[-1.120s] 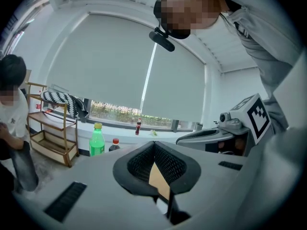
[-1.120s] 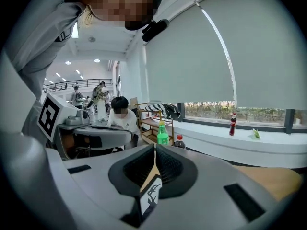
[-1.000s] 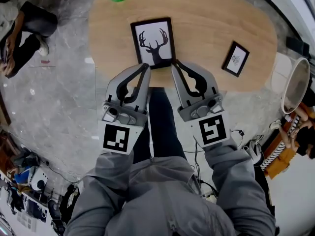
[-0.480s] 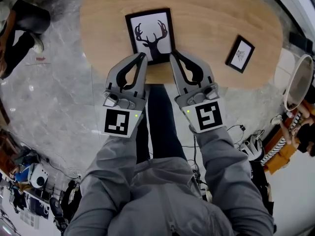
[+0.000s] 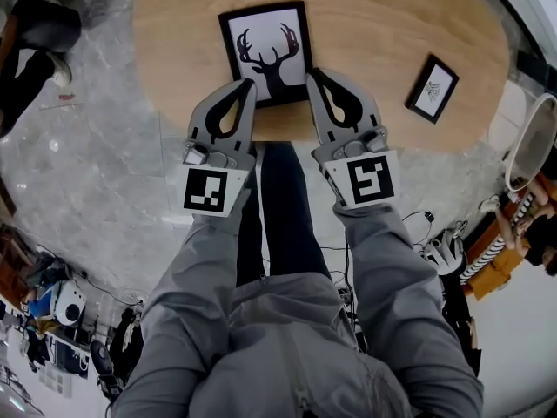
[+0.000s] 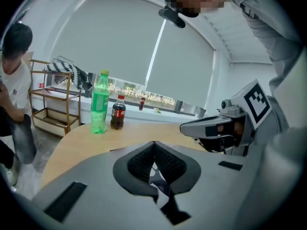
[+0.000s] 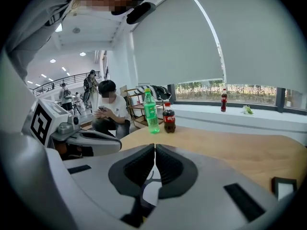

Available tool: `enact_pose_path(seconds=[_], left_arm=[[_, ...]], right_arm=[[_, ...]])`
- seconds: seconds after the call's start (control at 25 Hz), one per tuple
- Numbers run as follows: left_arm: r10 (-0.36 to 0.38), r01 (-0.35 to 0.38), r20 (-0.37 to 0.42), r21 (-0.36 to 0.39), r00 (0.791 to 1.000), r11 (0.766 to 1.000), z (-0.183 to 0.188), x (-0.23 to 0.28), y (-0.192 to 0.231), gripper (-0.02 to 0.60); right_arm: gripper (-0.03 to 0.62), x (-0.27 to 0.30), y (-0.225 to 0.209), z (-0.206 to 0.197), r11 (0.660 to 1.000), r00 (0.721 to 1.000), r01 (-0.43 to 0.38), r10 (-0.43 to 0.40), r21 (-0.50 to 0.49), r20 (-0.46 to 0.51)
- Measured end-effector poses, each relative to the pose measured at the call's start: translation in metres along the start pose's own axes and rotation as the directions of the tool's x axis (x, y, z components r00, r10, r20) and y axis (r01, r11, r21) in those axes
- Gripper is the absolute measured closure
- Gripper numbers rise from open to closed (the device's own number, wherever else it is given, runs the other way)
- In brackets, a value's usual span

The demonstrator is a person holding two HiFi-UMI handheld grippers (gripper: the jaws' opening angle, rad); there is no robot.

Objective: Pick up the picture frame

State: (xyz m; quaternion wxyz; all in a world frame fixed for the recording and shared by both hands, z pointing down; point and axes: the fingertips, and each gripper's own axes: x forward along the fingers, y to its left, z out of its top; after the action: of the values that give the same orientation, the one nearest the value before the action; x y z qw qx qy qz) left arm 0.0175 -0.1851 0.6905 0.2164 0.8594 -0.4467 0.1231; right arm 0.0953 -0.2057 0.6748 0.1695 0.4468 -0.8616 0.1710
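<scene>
The picture frame (image 5: 265, 50), black-edged with a deer silhouette on white, lies flat on the oval wooden table (image 5: 374, 24). My left gripper (image 5: 248, 84) is shut and empty, its tip over the frame's near left corner. My right gripper (image 5: 314, 72) is also shut and empty, its tip by the frame's near right edge. In the left gripper view the shut jaws (image 6: 154, 143) let a sliver of the deer print show beneath them. The right gripper view shows the same below its closed jaws (image 7: 155, 146). Whether either tip touches the frame is unclear.
A smaller black frame (image 5: 433, 88) lies to the right on the table. A green bottle (image 6: 100, 102) and a cola bottle (image 6: 118, 112) stand at the table's far end. A seated person (image 7: 112, 110) is beyond it. A round white object (image 5: 531, 146) stands right of the table.
Both grippers have sunk toward the table together and their tips now sit at the deer frame's near edge. Jaws stayed shut; the frame has not moved.
</scene>
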Motion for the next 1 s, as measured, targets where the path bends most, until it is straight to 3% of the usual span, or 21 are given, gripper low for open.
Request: enact_pose_path(seconds=[0.12,0.4,0.68,0.76,0.84,1.0], left_arm=[[0.011,-0.011,-0.015,-0.02,1.0,1.0,-0.008,0.001,0.008,0.563],[0.032,-0.036,-0.066,-0.059,0.997,0.998,-0.027,0.007,0.027,0.563],[0.027,-0.033,-0.084,-0.069,0.996,0.997,-0.039,0.009,0.031,0.563],[0.029,-0.036,-0.092,-0.077,0.995,0.996,-0.041,0.01,0.032,0.563],[0.028,-0.036,-0.094,-0.083,0.995,0.996,-0.045,0.011,0.033,0.563],[0.026,-0.035,-0.111,-0.081,0.993,0.996,-0.06,0.014,0.036,0.563]], right_arm=[[0.56,0.003,-0.003,-0.013,1.0,0.999,0.011,-0.009,0.025,-0.049],[0.557,0.021,-0.008,-0.049,0.989,0.987,-0.032,0.054,0.143,-0.151],[0.556,0.032,-0.018,-0.084,0.986,0.963,0.003,0.043,0.168,-0.266],[0.528,0.035,-0.019,-0.093,0.982,0.956,0.008,0.047,0.187,-0.288],[0.437,0.037,-0.021,-0.1,0.979,0.95,0.016,0.048,0.203,-0.31],[0.437,0.043,-0.025,-0.117,0.979,0.936,0.038,0.035,0.199,-0.35]])
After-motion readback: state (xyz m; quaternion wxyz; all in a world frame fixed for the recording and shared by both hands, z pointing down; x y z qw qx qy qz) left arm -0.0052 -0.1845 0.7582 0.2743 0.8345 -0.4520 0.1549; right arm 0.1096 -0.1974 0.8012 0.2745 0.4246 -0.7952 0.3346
